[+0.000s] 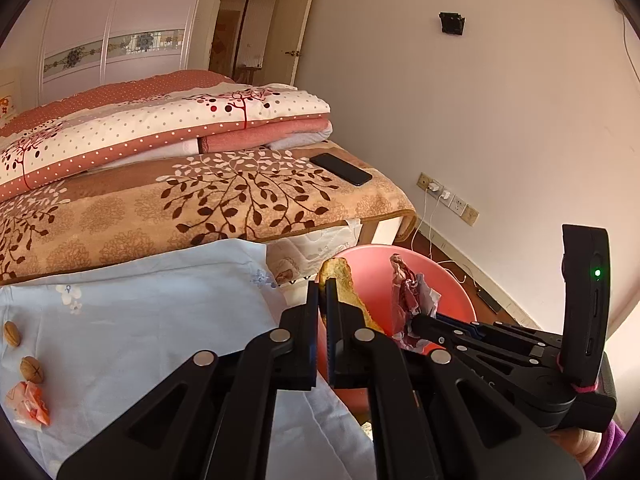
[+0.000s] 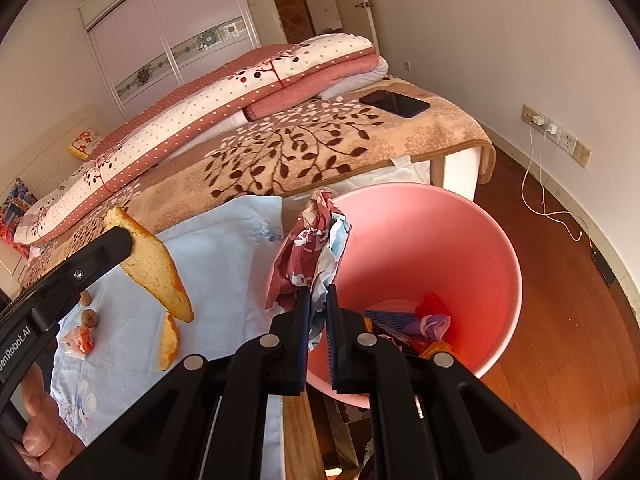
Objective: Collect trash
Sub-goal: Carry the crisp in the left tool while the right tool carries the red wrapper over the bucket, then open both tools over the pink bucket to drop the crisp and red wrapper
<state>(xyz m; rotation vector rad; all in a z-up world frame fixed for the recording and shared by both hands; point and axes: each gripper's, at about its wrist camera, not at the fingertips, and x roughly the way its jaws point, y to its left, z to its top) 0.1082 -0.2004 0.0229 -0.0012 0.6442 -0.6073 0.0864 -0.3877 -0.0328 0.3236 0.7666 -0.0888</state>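
Left hand-held gripper [image 1: 322, 292]: closed on an orange peel [image 1: 344, 280], held at the pink bin's [image 2: 496, 240] 9 o'clock rim.
Right hand-held gripper [image 2: 318, 300]: clamped on a crumpled wrapper [image 2: 316, 236], over the bin's near edge.
Done: some wrappers already lie in the bin.
Left: drop both pieces; two nuts [image 1: 31, 369] and an orange wrapper [image 1: 30, 402] remain on the blue-clothed bench [image 1: 160, 320], at 9 o'clock.

Left gripper [image 2: 120, 240] body is showing white lettering, partly cut off at frame edge: "enRobot.AI". Other markings are proving too faint to read.
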